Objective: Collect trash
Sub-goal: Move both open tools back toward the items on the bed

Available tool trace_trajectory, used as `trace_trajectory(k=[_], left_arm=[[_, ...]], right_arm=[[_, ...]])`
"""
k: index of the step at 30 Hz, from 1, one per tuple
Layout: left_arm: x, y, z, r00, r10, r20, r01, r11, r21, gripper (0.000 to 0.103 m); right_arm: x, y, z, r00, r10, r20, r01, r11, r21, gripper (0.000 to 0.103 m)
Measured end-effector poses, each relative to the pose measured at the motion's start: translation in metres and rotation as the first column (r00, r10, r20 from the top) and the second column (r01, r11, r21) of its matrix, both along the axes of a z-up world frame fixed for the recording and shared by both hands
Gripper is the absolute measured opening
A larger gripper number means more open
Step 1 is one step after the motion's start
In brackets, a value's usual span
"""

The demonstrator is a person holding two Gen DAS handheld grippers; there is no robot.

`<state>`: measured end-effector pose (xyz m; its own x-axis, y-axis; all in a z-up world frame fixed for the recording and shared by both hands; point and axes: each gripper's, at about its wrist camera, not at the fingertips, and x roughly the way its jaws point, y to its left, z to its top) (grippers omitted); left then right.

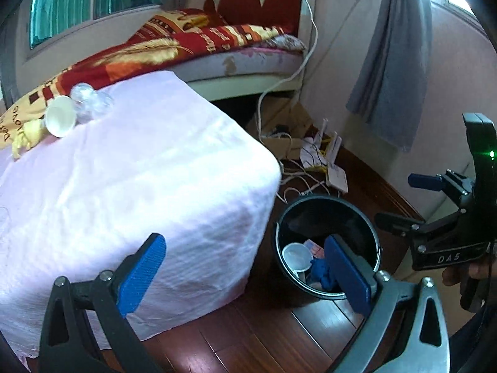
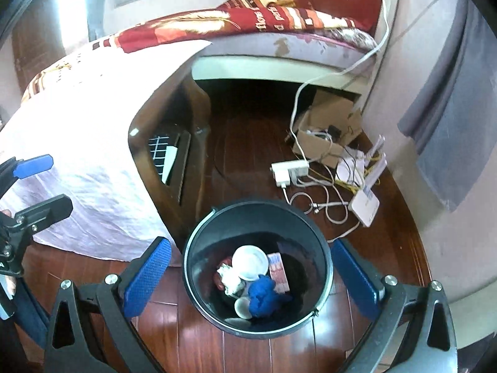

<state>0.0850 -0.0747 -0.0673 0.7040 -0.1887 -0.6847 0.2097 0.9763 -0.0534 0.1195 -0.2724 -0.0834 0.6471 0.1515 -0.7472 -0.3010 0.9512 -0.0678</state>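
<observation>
A black trash bin stands on the dark wooden floor, just right of a table draped in a pale pink cloth. Inside the bin lie a white paper cup, a crumpled blue wad, a red-and-white printed packet, a crumpled white scrap and a second, smaller white cup.

The right gripper hangs directly over the bin, its jaws spread wide to either side of the rim and holding nothing. The left gripper hovers near the table's corner, its jaws likewise released and empty, the right one over the bin's near edge.

On the far left part of the table lie a white paper cup on its side, a crushed clear plastic bottle touching it, and a yellow crumpled piece just left of the cup.

Beyond the table is a bed with a red and gold blanket. On the floor to the far right sit a power strip, tangled cables and a white router
</observation>
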Motion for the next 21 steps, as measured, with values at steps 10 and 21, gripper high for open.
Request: trace_trajectory(k=[10, 21], left_arm=[[-0.004, 0.039, 0.016, 0.995, 0.081, 0.053, -0.080, 0.997, -0.015, 0.102], [-0.008, 0.088, 0.024, 0.980, 0.186, 0.073, -0.184, 0.982, -0.038, 0.102]], right_arm=[[0.010, 0.046, 0.026, 0.994, 0.082, 0.071, -0.083, 0.997, 0.012, 0.103], [0.021, 0.099, 0.040, 0.979, 0.168, 0.117, -0.171, 0.985, 0.021, 0.103]])
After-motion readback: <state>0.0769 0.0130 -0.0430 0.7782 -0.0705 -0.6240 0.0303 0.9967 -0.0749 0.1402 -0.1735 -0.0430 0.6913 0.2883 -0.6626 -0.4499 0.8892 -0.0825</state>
